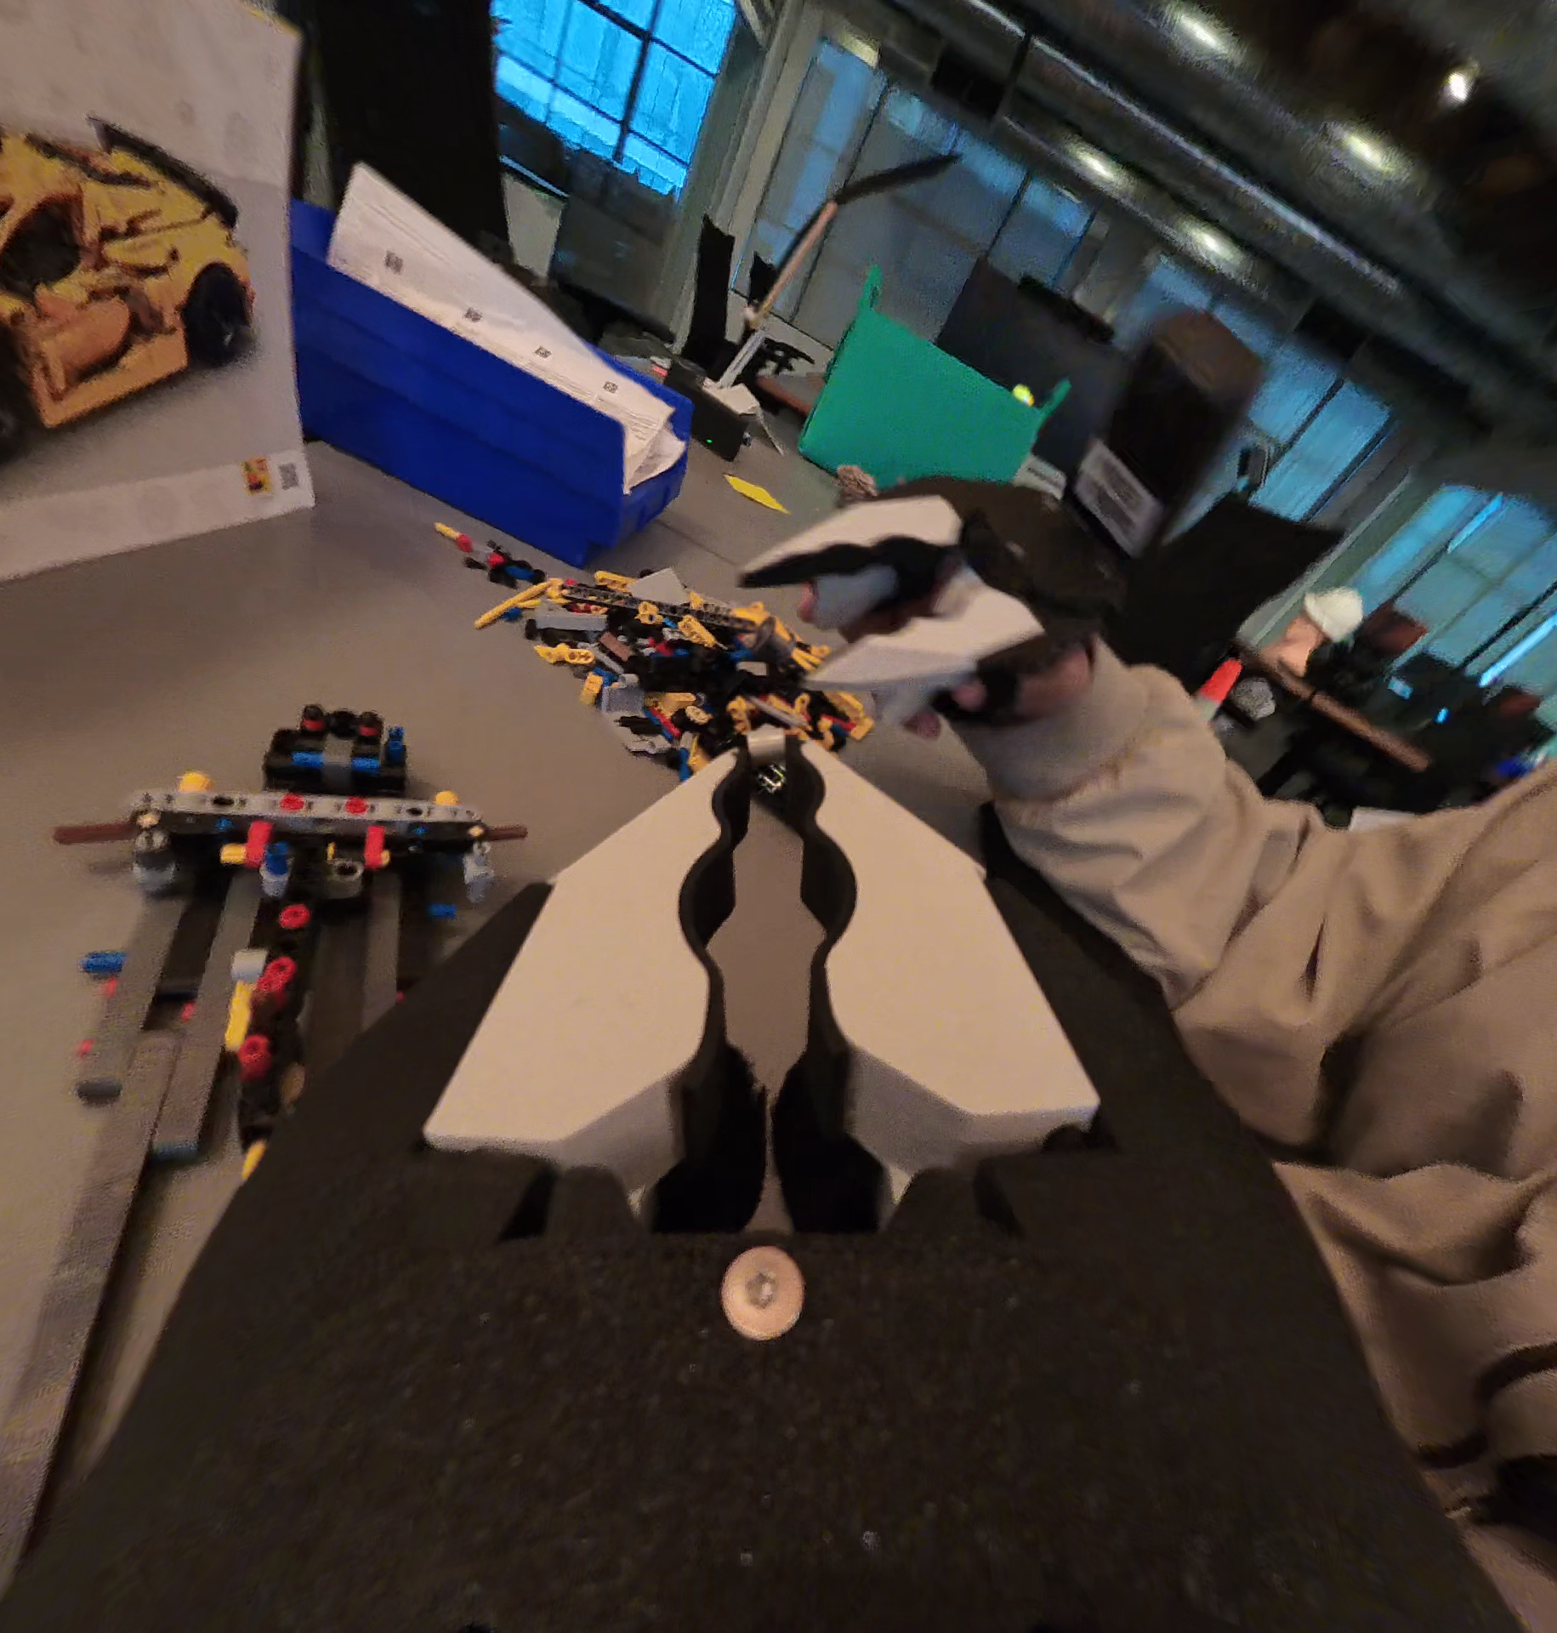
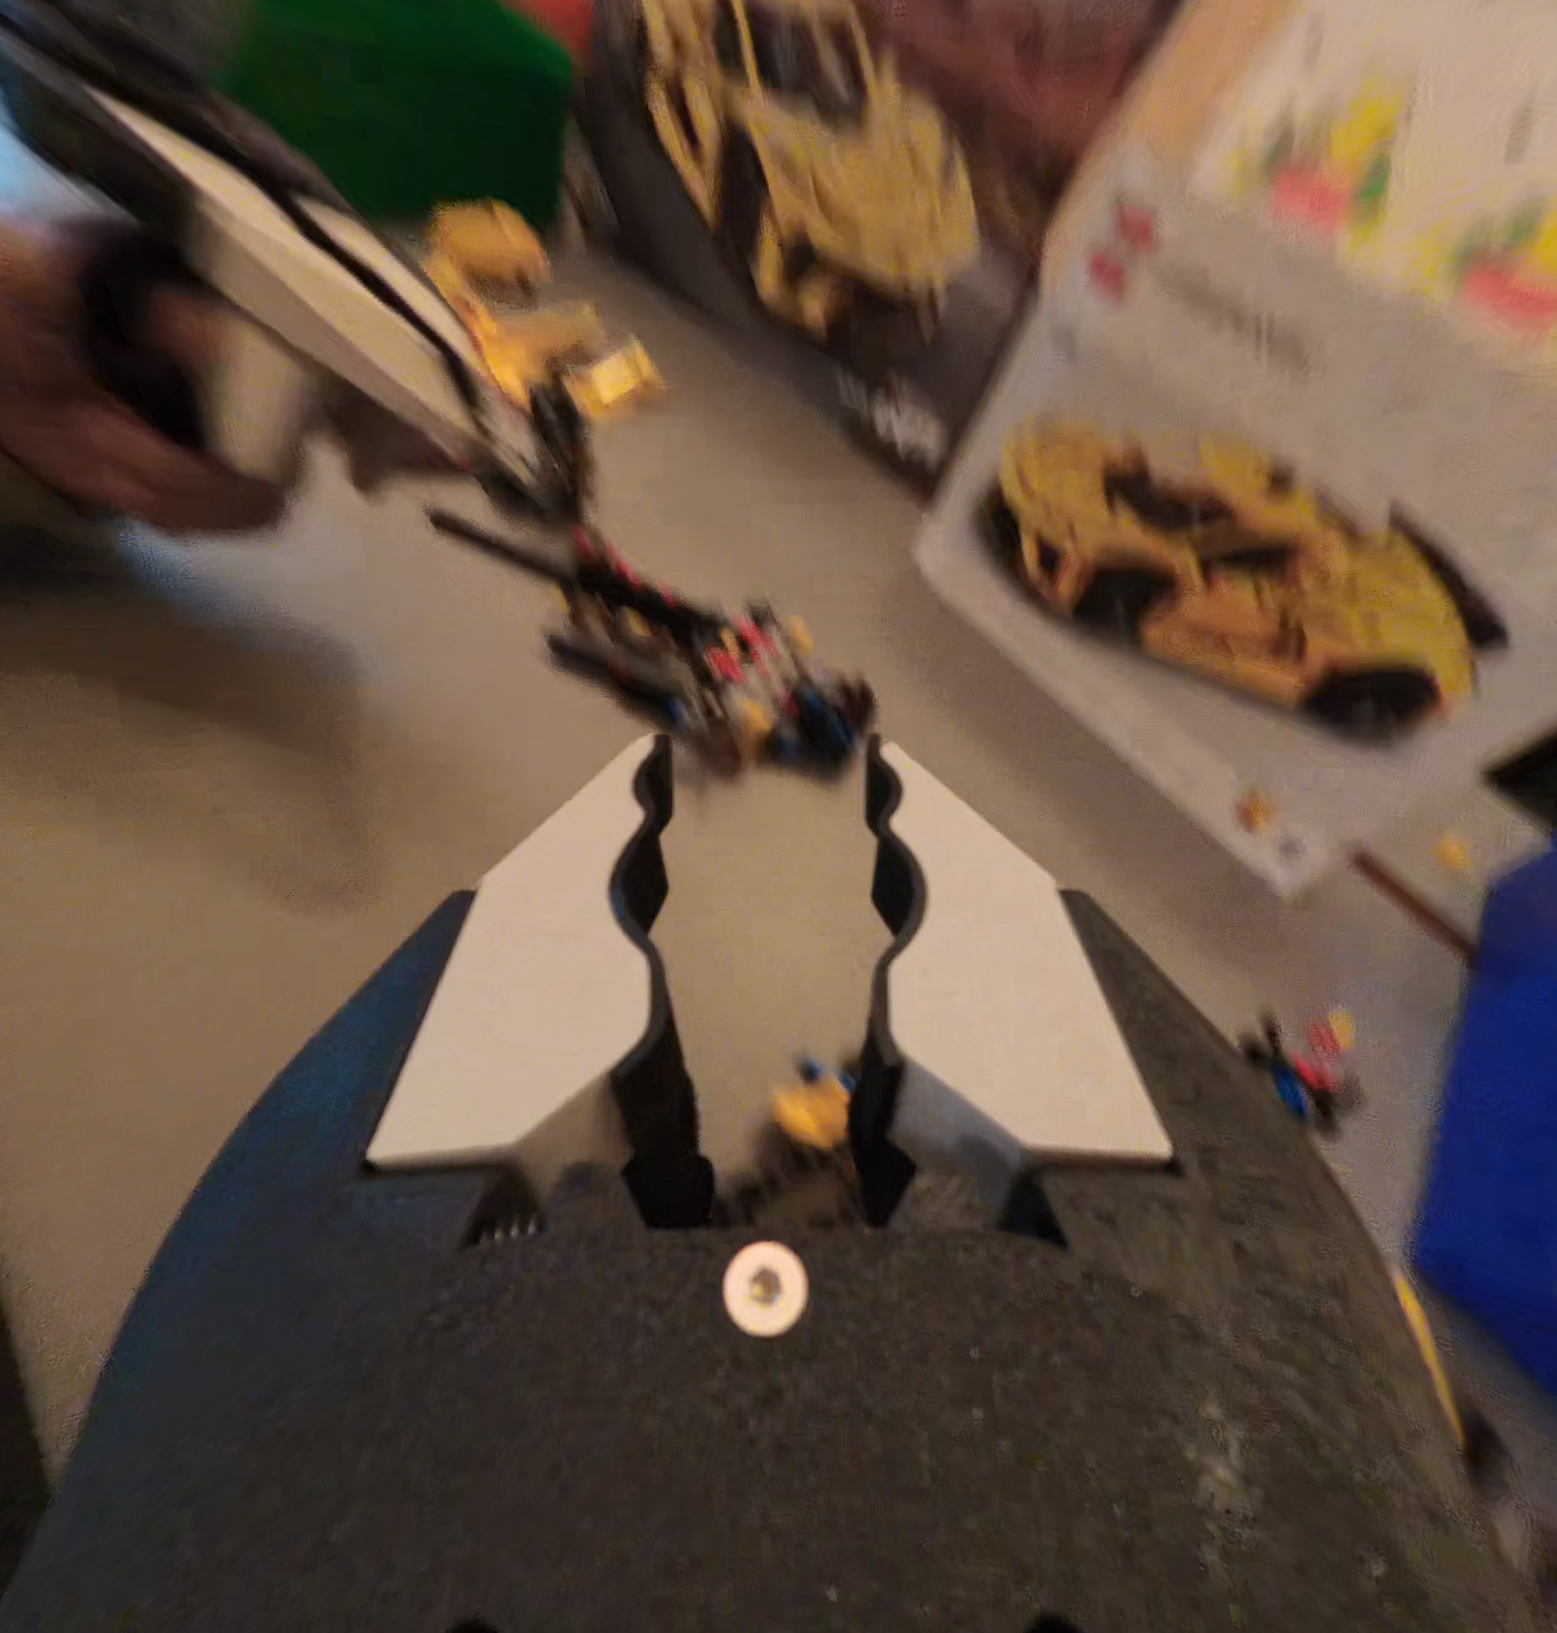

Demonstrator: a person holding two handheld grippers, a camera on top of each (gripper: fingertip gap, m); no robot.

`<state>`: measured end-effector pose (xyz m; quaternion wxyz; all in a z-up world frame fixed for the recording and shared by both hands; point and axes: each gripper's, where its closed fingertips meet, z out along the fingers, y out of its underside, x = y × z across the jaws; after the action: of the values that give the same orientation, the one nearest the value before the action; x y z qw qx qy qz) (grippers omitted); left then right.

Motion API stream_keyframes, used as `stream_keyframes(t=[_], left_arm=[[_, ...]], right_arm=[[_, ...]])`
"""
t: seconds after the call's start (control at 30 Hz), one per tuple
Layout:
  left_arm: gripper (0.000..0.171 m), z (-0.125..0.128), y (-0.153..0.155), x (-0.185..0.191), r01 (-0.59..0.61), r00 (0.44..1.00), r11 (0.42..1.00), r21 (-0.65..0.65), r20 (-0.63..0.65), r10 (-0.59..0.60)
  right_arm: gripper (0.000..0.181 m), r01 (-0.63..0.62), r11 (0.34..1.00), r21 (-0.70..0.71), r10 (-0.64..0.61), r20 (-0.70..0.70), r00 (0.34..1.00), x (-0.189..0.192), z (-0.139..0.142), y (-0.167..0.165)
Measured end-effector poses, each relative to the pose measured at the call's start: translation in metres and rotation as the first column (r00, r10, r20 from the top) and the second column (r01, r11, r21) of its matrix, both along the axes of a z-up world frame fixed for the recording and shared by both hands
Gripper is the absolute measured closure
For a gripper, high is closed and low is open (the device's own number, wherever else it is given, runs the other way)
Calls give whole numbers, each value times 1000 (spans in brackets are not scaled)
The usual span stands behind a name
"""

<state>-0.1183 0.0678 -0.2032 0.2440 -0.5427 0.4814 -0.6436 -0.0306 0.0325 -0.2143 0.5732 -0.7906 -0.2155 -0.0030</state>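
Fingers (image 1: 729, 778) nipping small grey piece (image 1: 766, 745).

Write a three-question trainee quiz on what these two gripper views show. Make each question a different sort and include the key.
1. True or false: the left gripper pinches a small grey piece at its fingertips.
2. Multiple choice: the blue bin holds A) white printed sheets, B) loose bricks, C) a wheel.
3. Fill in: the right gripper has its jaws ____, with nothing between them.

Key
1. True; its jaws stand nearly together on the piece, in front of the pile of loose bricks.
2. A; white printed sheets lean in it.
3. Open; the partly built brick chassis lies beyond its tips on the grey table.
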Motion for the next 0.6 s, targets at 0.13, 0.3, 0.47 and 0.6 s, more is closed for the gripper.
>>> stream_keyframes(t=[0.13, 0.3, 0.47, 0.6], left_arm=[[165, -9, -1, -1, 72, 995, 977, -201, -59, -85], [165, -26, -18, -2, 162, 967, 948, -275, -147, -208], [164, -43, -27, 0, 171, 952, 975, -144, -233, -201], [160, -43, -18, 3, 116, 958, 990, -83, -253, -134]], right_arm=[[140, -60, 992, 110, 55, 50, 997, -65, -2, 22], [162, -114, 988, 108, 85, 241, 967, -90, -16, 23], [174, -120, 993, 1, 113, 320, 941, -90, -39, 22], [176, -103, 994, -45, 112, 303, 946, -78, -40, 22]])
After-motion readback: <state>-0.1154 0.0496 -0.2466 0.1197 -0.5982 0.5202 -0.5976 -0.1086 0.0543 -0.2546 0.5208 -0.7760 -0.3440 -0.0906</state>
